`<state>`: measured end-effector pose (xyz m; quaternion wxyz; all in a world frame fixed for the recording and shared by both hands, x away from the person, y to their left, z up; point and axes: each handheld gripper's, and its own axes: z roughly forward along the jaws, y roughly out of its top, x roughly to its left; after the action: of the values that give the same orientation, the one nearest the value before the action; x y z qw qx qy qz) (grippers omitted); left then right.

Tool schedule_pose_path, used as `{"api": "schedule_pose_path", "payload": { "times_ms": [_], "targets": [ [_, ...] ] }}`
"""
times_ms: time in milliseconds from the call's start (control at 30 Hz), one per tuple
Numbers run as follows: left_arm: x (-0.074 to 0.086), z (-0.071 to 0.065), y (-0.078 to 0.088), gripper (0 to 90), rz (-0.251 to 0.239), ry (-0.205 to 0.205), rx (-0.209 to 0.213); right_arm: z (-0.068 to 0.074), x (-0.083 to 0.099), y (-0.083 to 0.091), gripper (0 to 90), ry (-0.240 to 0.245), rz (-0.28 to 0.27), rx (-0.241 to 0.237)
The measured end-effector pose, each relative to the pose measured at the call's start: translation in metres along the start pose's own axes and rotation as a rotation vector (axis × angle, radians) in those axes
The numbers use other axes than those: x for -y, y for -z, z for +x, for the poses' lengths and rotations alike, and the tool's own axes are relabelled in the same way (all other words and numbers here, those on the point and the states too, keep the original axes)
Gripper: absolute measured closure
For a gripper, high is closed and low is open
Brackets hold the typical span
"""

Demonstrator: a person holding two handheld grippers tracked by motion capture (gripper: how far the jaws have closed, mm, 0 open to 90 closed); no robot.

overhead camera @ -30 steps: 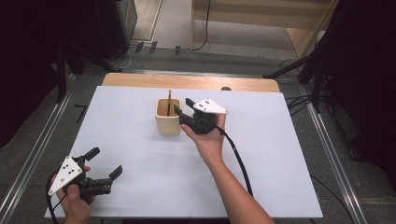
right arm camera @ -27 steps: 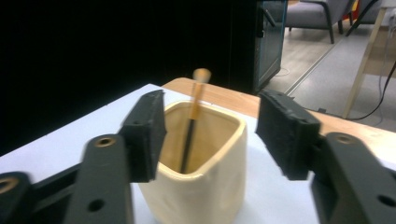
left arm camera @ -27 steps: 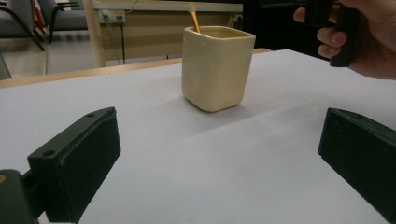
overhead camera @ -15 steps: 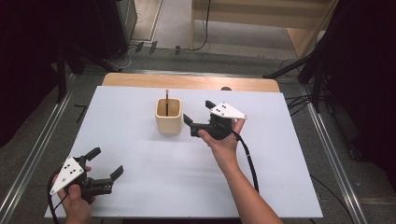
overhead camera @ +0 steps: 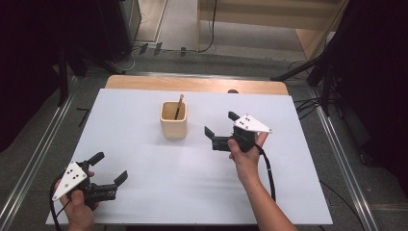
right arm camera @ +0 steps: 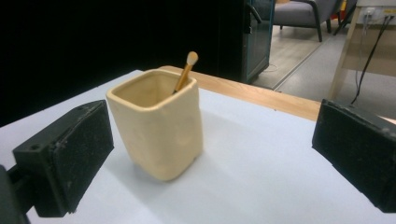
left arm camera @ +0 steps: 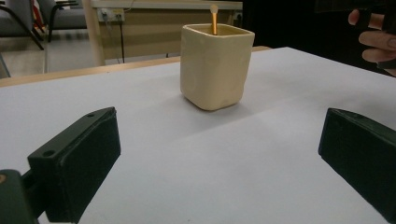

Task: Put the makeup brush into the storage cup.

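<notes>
The cream cup (overhead camera: pixel 173 120) stands upright toward the desk's (overhead camera: pixel 144 159) far edge, a thin stick (overhead camera: pixel 178 106) leaning inside it. The right gripper (overhead camera: pixel 219 131), just beside the cup, has just been opening; nothing lies between its jaws, suggesting a finished drop. The left gripper (overhead camera: pixel 109 169) rests released near the front-left corner, apparently idle.

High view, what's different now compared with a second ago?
The right hand-held gripper, whose jaws have just been opening, let go of the stick and drew back rightward from the cup, nothing between its jaws. The stick, cup and open left hand-held gripper stayed put.
</notes>
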<state>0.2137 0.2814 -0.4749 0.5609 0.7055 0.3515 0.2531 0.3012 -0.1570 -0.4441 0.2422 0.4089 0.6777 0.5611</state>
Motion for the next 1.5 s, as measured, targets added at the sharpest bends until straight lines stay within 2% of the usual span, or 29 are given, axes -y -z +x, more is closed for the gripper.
{"api": "schedule_pose_path", "payload": {
  "times_ms": [567, 1500],
  "targets": [
    [0.0, -0.001, 0.0, 0.0, -0.003, -0.001, 0.004, -0.024, 0.029, 0.033, 0.0, -0.014, 0.019, 0.053],
    [0.0, -0.003, -0.001, 0.0, -0.005, -0.005, 0.009, -0.048, 0.059, 0.078, 0.0, -0.012, 0.051, 0.101]
  ]
}}
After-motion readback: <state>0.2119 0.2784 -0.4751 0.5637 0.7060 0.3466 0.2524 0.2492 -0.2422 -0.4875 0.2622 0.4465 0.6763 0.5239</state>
